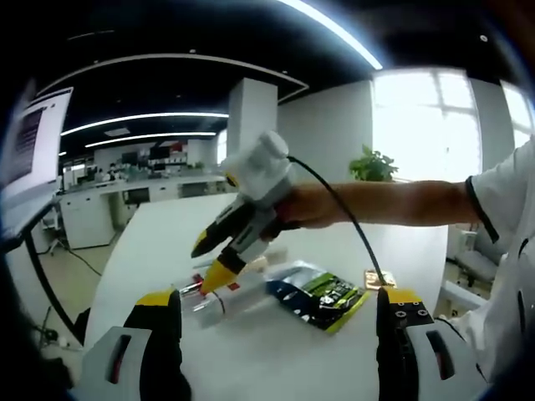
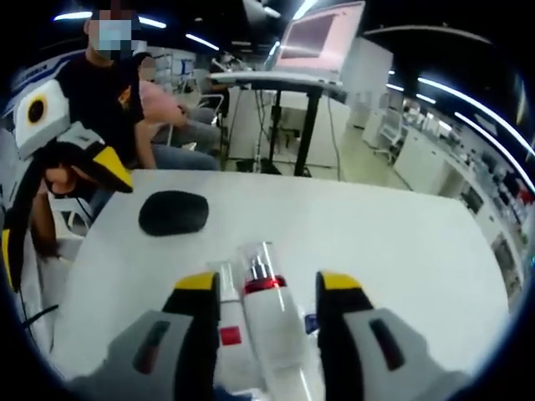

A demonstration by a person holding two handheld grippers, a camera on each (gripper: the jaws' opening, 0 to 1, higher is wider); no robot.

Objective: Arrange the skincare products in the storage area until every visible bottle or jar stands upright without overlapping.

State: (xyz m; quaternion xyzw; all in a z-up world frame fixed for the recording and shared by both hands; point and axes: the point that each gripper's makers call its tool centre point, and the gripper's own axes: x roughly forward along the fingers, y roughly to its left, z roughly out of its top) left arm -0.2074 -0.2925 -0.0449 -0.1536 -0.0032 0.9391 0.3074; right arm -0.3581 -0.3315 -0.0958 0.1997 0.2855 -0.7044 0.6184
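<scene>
Two bottles (image 2: 266,322) flat — between right tongs (image 2: 267,292).

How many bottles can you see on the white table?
2, lying side by side between the right gripper's jaws: a white bottle with a red collar and a slimmer bottle with a red label beside it. Others may be hidden.

No legible text on the bottles (image 2: 266,330), the packet (image 1: 322,295) or the monitor (image 2: 322,38).
</scene>
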